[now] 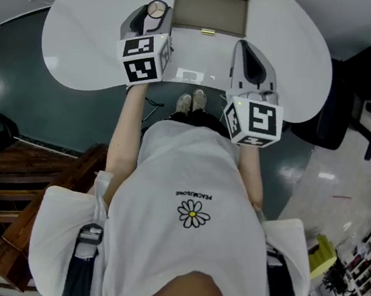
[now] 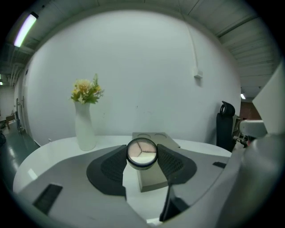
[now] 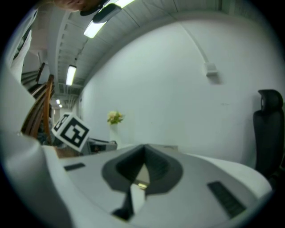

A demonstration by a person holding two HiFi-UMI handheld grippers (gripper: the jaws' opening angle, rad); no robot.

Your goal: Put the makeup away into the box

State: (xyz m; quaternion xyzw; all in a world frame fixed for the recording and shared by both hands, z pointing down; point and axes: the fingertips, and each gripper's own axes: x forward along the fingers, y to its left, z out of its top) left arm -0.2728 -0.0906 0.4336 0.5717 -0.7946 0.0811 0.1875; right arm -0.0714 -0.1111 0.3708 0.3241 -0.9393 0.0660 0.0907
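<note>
At upper left of the head view, the left gripper point(image 1: 154, 12) has its jaws partly apart, clamped on a round makeup compact point(image 2: 142, 153) over the white table point(image 1: 84, 42); top centre, the box point(image 1: 210, 8) lies open; right of it, the right gripper point(image 3: 143, 162) has its jaws meeting at the tips, empty.

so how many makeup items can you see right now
1. A round compact, gripped in the left tool, above the table in front of the box. Others may be hidden inside the box or out of frame.
</note>
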